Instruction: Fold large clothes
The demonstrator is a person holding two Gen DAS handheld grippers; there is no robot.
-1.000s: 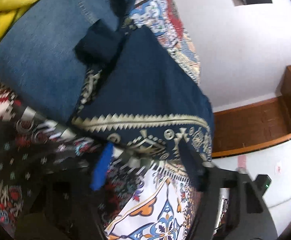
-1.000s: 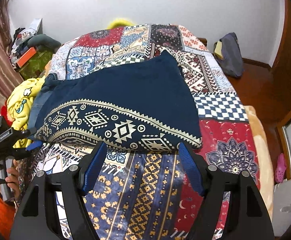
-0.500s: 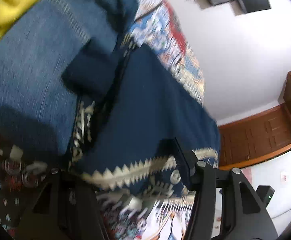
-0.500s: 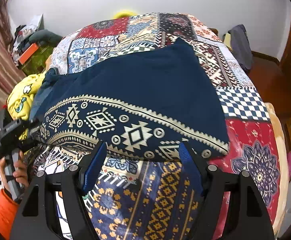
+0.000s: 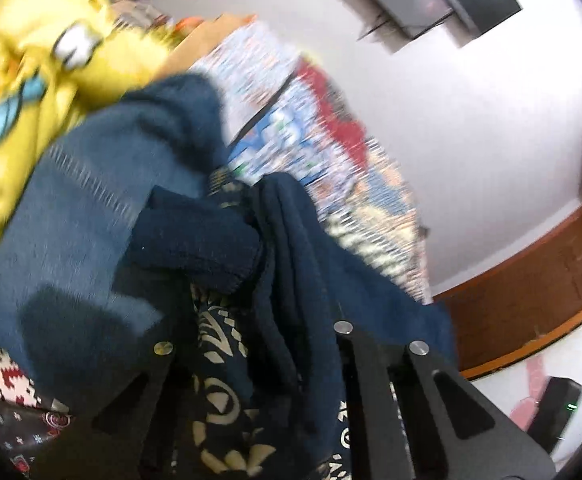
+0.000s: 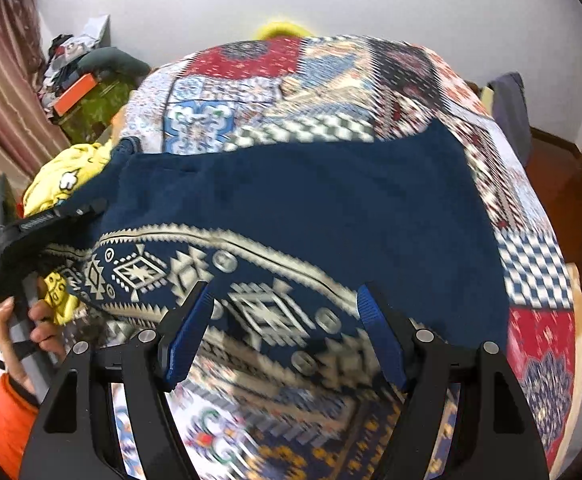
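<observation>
A navy sweater (image 6: 315, 200) with a cream geometric band along its hem lies across the patchwork bed. My right gripper (image 6: 287, 312) is open, its blue-padded fingers (image 6: 189, 328) astride the patterned hem at the near edge. My left gripper (image 6: 71, 220) is at the sweater's left end. In the left wrist view the bunched navy fabric (image 5: 291, 300) fills the space between the black fingers (image 5: 347, 344), and its fingertips are buried in the cloth. A navy cuff (image 5: 195, 244) lies just ahead.
A blue denim garment (image 5: 91, 232) and a yellow cartoon-print garment (image 5: 31, 92) lie at the bed's left edge. The patchwork bedspread (image 6: 531, 256) covers the bed. Clutter is piled by the curtain (image 6: 75, 76). A dark bag (image 6: 509, 104) sits at the far right.
My left gripper has pushed forward into the sweater's left end, and the fabric now bunches between its fingers. My right gripper has moved forward until its fingers straddle the hem.
</observation>
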